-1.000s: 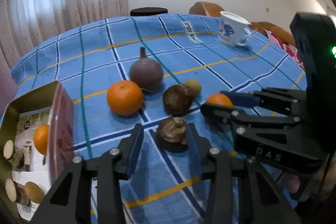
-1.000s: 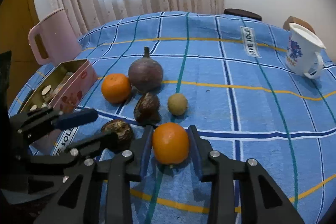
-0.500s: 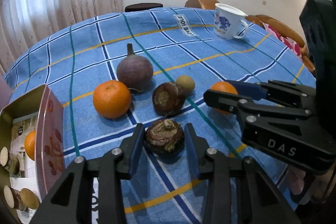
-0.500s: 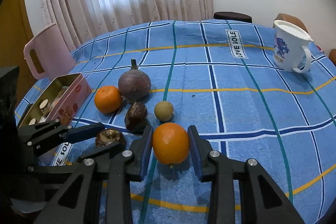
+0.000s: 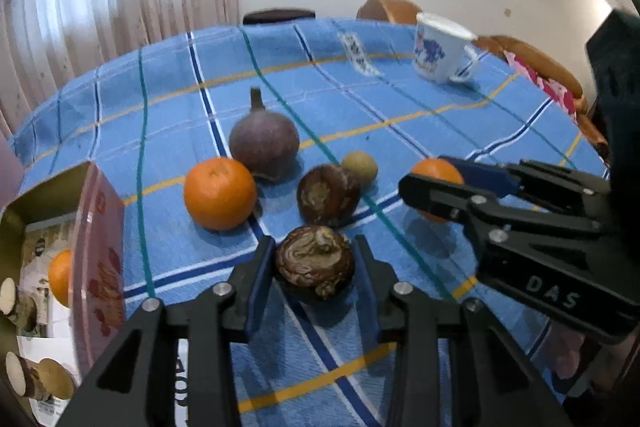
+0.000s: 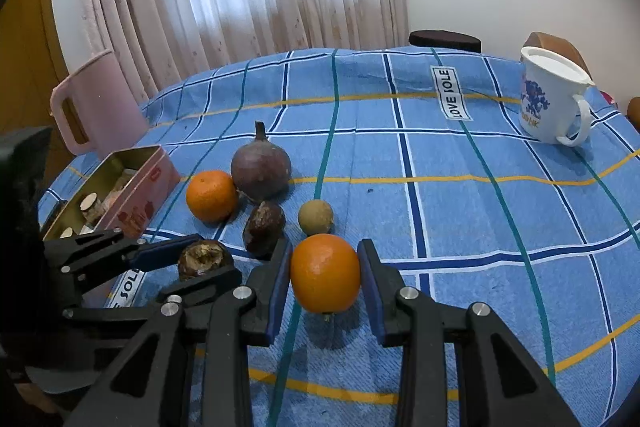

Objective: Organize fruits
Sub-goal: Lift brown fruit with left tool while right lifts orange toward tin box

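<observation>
The brown wrinkled fruit [image 5: 315, 261] sits on the blue checked tablecloth [image 5: 400, 99], right between the two fingers of the left gripper [image 5: 314, 277]. The fingers are close on each side of it, but I cannot tell if they press it yet. It looks like they are placed this way so they can pinch the fruit and lift it.

The orange [image 6: 325, 273] sits between the fingers of the right gripper [image 6: 325, 283] in the same way. These fingers are part open, very near the peel, and I cannot tell if they touch. The orange seems to rest on the cloth.

Near these two are more fruits: another brown fruit [image 5: 329, 195], a small round yellow-green fruit [image 5: 360, 167], a second orange [image 5: 219, 193] and a big purple fruit with a stem [image 5: 264, 143]. They lie close together, so a lift should go straight up to miss them.

To the left is an open tin box [image 5: 102, 247] with an orange [image 5: 60, 277] and some round wooden pieces [image 5: 12, 301] inside. I think the fruits go there. A pink jug [image 6: 94, 99] stands behind the box, and a white cup [image 6: 554, 99] stands far off.
</observation>
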`<action>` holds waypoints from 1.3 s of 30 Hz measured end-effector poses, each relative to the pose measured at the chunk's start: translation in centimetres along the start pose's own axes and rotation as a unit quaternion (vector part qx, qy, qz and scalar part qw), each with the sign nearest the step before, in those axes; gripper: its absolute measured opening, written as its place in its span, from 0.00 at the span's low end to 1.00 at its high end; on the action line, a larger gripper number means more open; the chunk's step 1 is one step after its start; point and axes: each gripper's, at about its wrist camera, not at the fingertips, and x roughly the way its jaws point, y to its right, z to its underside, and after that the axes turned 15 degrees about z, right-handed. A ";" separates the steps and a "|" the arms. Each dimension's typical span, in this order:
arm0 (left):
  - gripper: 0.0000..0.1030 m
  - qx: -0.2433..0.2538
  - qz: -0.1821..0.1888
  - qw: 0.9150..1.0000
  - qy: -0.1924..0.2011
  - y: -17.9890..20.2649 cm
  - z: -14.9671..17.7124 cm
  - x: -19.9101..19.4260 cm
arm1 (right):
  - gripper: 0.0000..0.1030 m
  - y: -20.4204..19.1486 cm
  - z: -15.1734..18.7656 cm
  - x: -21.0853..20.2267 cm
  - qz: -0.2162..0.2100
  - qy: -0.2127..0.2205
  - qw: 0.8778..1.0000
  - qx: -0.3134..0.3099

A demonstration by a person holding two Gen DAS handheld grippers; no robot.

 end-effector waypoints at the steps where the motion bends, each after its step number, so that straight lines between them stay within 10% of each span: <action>1: 0.39 0.000 -0.003 1.000 0.009 0.0 0.0 -0.3 | 0.34 0.0 0.0 -0.1 -0.001 0.002 1.000 0.000; 10: 0.39 -0.021 -0.021 0.996 0.085 -0.9 0.2 -3.1 | 0.34 -0.5 0.2 -1.9 -0.021 0.051 0.998 -0.013; 39: 0.39 -0.014 -0.062 0.986 0.155 -0.1 1.0 -5.5 | 0.34 -0.7 1.0 -5.0 -0.033 0.130 0.991 -0.022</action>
